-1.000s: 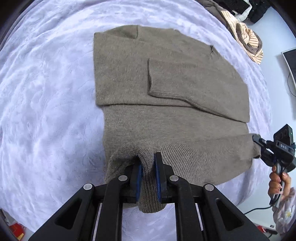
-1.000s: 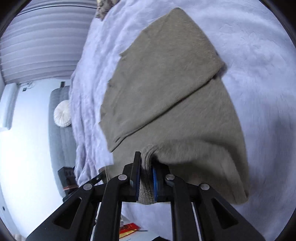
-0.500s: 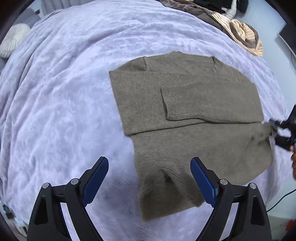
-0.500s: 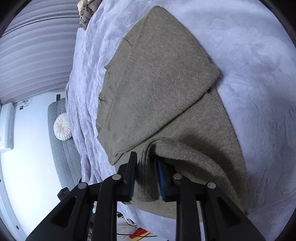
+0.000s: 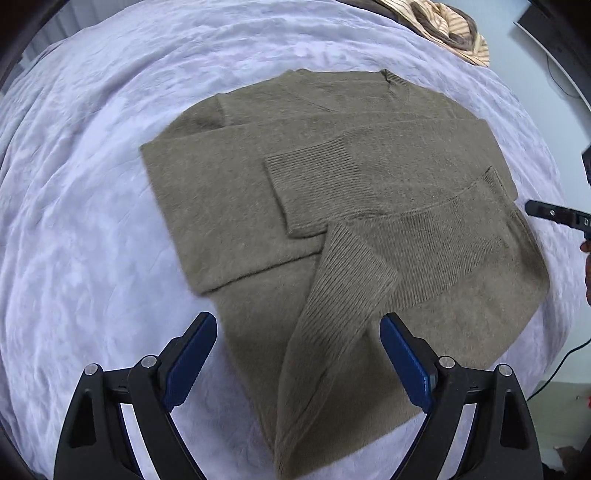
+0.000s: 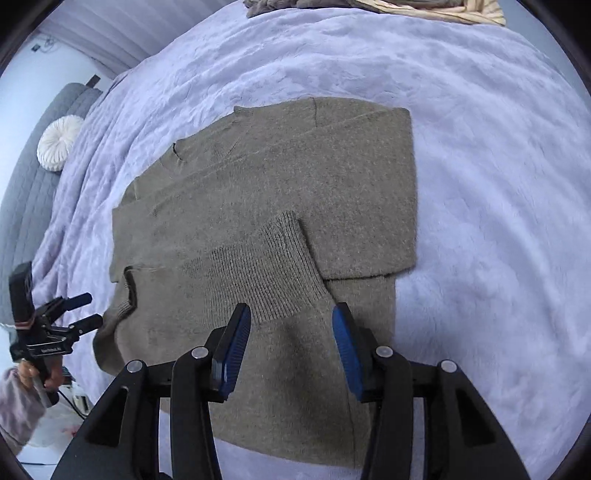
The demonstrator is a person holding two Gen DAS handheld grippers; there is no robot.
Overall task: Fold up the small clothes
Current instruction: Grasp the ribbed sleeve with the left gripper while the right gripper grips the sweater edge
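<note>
I see a lilac bedspread (image 5: 92, 184) filling both views. The olive sweater (image 5: 236, 206) lies flat at its centre, both sleeves folded across the body. A striped garment (image 5: 454, 33) sits at 1 o'clock. My left gripper (image 5: 299, 363) stands wide apart above the hem, gripping nothing. My right gripper (image 6: 291, 349) is opening over a ribbed cuff (image 6: 273, 266), pads clear of it.

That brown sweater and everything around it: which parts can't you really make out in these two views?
- Sweater: its underside and lower layers, both views; the folded sleeves and body cover them.
- Striped garment: cut off by the top edge, both views.
- Right gripper: left wrist view shows only a sliver at the right edge.
- Bedspread: under the sweater, hidden.
</note>
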